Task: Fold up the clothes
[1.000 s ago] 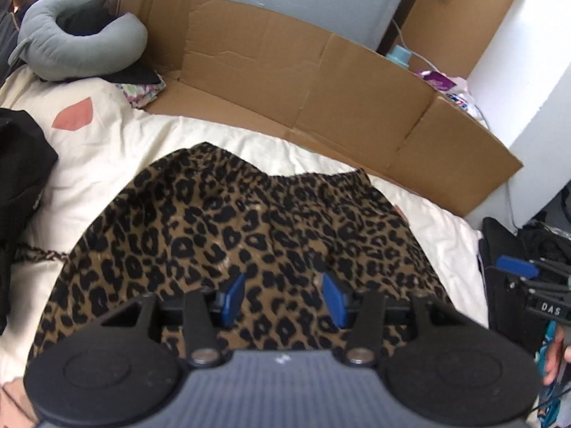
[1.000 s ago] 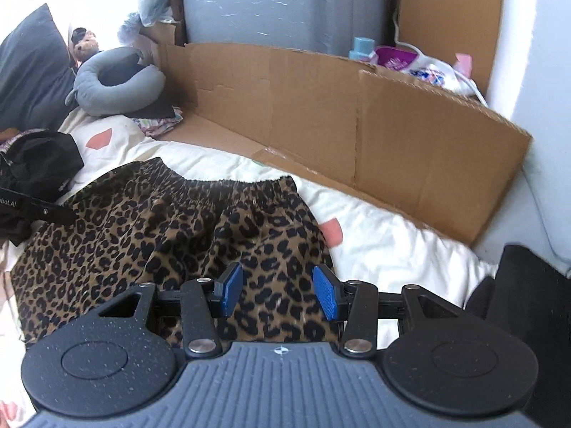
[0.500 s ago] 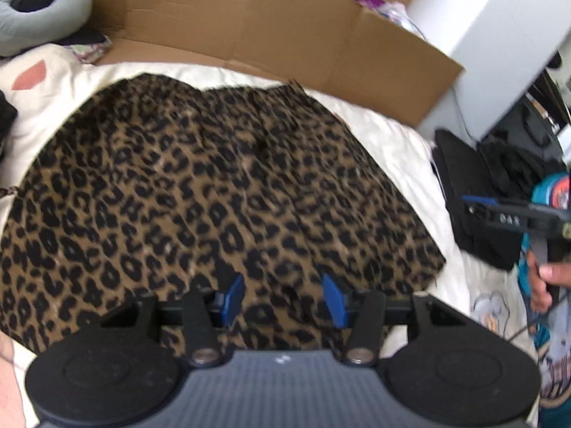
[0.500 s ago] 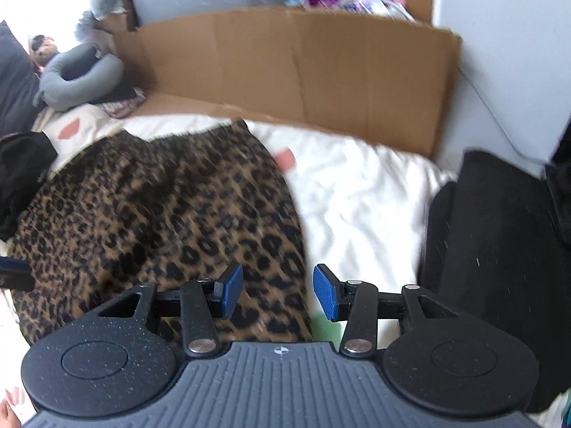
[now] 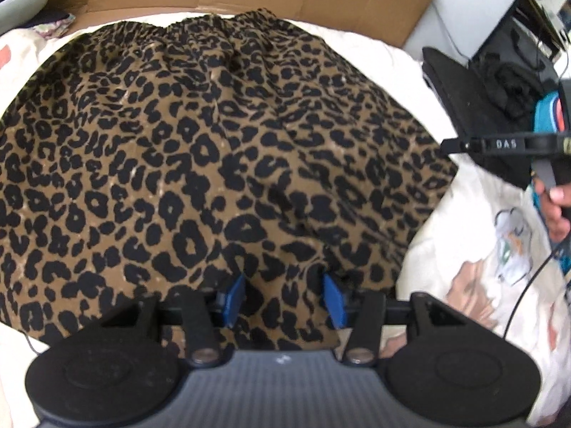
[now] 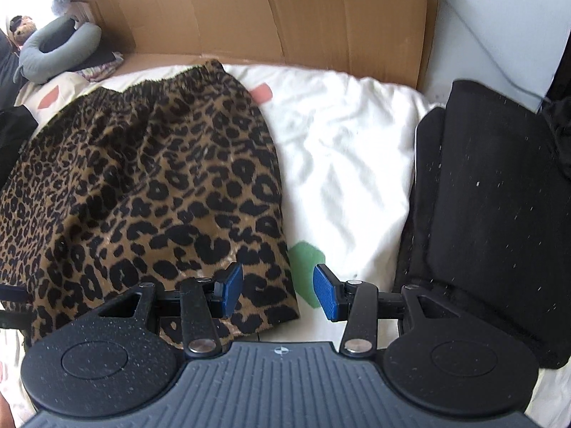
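Between the closing pads of the left claw [image 5: 283,299] sits the near hem of the leopard skirt [image 5: 200,149], spread on the bed [image 6: 342,149]. Right claw [image 6: 278,294] hangs released over its lower-right corner. Thin, limp, light cloth; pinch hem corners.

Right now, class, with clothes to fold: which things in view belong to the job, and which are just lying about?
Belongs to the job:
- leopard-print skirt, spread flat on the bed
- left gripper, jaws closing over the skirt's hem
- right gripper, open at the skirt's corner

Lying about:
- cardboard sheet
- grey neck pillow
- black bag
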`<state>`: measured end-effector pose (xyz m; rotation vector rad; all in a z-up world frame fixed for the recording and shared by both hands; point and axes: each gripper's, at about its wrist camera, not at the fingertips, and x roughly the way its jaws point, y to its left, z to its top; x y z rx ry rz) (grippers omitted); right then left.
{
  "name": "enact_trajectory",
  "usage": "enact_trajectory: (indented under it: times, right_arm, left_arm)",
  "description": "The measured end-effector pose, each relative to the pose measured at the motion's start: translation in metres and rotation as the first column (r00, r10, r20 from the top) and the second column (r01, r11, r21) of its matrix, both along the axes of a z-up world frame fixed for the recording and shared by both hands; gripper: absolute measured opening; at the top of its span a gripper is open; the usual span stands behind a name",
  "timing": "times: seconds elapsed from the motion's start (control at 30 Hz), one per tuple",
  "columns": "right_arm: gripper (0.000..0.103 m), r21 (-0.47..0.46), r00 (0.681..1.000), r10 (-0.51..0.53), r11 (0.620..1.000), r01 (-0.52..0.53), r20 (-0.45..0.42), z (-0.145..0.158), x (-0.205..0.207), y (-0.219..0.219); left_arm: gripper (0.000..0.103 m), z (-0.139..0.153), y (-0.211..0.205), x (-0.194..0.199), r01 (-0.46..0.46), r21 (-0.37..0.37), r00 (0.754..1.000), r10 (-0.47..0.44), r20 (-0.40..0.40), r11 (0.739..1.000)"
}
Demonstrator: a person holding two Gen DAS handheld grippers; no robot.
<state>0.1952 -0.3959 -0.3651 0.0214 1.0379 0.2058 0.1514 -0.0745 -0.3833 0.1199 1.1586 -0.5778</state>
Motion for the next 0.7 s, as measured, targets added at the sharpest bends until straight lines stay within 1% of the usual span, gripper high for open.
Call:
enact_trajectory:
  times: [0.03,0.07,0.1,0.13,0.17,0.2,0.27,0.4,0.5,0.57,0.67,0.7]
  right_arm:
    - [0.051,-0.001,1.0,0.001,1.0,-0.001,-0.01,-0.003,0.001,0.0]
    - [0.051,-0.002,1.0,0.001,1.0,-0.001,-0.019,-0.007,0.001,0.001]
    - [0.05,-0.004,1.0,0.006,1.0,-0.006,-0.03,-0.01,0.002,0.002]
    - [0.05,-0.006,0.999,0.018,1.0,-0.018,-0.043,-0.014,0.002,0.003]
    - [0.045,-0.012,0.998,0.029,1.0,-0.029,-0.054,-0.017,0.002,0.005]
    - [0.035,-0.024,0.997,0.037,0.999,-0.038,-0.061,-0.02,0.001,0.007]
    - [0.029,-0.041,0.997,0.038,0.998,-0.041,-0.07,-0.023,0.001,0.008]
    - [0.004,-0.065,0.997,0.03,0.997,-0.035,-0.077,-0.026,0.002,0.007]
    - [0.004,-0.073,0.997,0.028,0.997,-0.033,-0.07,-0.022,0.003,0.008]
    - [0.003,-0.085,0.998,0.029,0.996,-0.034,-0.064,-0.019,0.002,0.009]
    - [0.003,-0.095,0.998,0.025,0.995,-0.03,-0.063,-0.018,0.002,0.01]
    - [0.003,-0.096,0.998,0.022,0.995,-0.028,-0.064,-0.018,0.002,0.01]
  left_arm:
    - [0.016,-0.001,0.002,-0.001,-0.002,-0.006,1.0,0.002,-0.006,1.0]
    - [0.008,0.0,0.004,-0.001,0.0,-0.017,1.0,0.0,-0.016,1.0]
    - [0.006,0.001,0.007,-0.002,0.002,-0.026,1.0,-0.003,-0.025,1.0]
    - [0.006,0.005,0.008,-0.004,0.012,-0.025,1.0,-0.012,-0.014,1.0]
    - [0.005,0.009,0.01,-0.006,0.021,-0.024,1.0,-0.021,-0.004,0.999]
    - [0.005,0.012,0.013,-0.008,0.03,-0.023,1.0,-0.029,0.006,0.999]
    - [0.004,0.019,0.02,-0.012,0.031,-0.027,0.999,-0.031,0.009,0.999]
    - [0.003,0.031,0.036,-0.016,0.018,-0.027,1.0,-0.017,0.022,0.999]
    - [0.003,0.042,0.046,-0.017,0.008,-0.027,0.999,-0.007,0.032,1.0]
    - [0.003,0.045,0.049,-0.017,0.009,-0.014,0.999,-0.008,0.041,1.0]
    - [0.003,0.035,0.054,-0.013,0.001,0.019,0.999,-0.002,0.035,1.0]
    - [0.003,0.028,0.056,-0.011,-0.008,0.028,1.0,0.007,0.021,1.0]
